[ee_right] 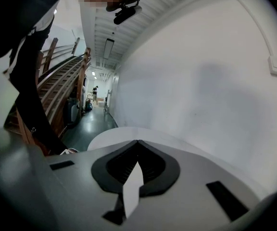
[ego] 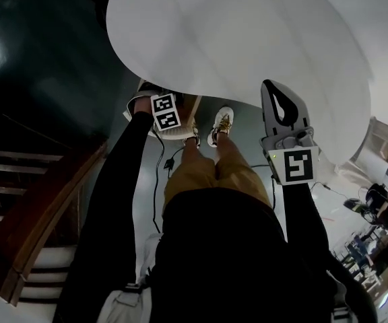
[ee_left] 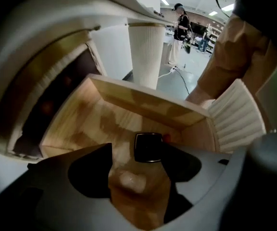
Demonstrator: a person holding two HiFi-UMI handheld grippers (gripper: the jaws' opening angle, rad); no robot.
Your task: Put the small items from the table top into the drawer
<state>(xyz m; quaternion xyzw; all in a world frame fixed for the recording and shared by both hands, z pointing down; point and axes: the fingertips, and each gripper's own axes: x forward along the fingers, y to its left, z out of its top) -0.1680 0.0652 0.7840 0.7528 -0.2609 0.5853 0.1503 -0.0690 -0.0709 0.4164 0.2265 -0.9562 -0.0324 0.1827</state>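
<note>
Looks pretty much wrapped up to me. The table [ego: 248,39] top shows nothing small on it in the head view, at least the part in frame. The left gripper [ee_left: 136,153] hangs over the open wooden drawer [ee_left: 143,102], jaws spread apart and gripping nothing. A dark square item [ee_left: 149,147] lies on the drawer floor just past the tips, with a tiny red bit [ee_left: 167,137] beside it. There's a pale blob lower down between the jaws, can't tell what it is. The right gripper [ego: 269,86] is clamped tight on nothing, over the table edge. My guess: only closing the drawer is left, if that.
</note>
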